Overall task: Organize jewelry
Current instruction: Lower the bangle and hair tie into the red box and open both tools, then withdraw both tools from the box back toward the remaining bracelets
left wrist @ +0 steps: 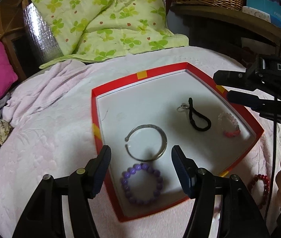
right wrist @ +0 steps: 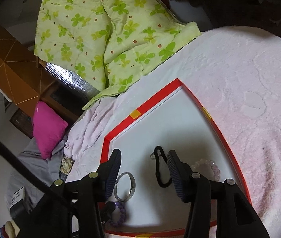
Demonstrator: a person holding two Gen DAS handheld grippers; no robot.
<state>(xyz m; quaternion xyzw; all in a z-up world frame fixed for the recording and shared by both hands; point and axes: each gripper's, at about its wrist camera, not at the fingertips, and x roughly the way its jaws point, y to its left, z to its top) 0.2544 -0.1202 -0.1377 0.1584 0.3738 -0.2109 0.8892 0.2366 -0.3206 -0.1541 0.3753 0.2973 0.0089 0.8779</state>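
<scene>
I see red-rimmed tray point(left wrist: 94, 107) on pink blanket point(left wrist: 41, 142). Left tool point(left wrist: 140, 156) apart, empty, over silver bangle point(left wrist: 146, 141) and purple bead bracelet point(left wrist: 141, 184). Black hair tie point(left wrist: 199, 117), clear-pink bracelet point(left wrist: 230, 125) farther right. Right tool point(right wrist: 143, 161) apart, empty. Red bracelet point(left wrist: 259, 188) outside tray.

Two bits of lettering can be read, both in the left wrist view. White capitals "DAS" stand on the black body of the right hand-held gripper point(left wrist: 229, 88) at the picture's right edge — the word runs out of frame there. On a blue box point(left wrist: 269, 10) on the shelf at upper right, pale letters read "FASHION" — the last letters are blurred. The right wrist view shows no legible text.
</scene>
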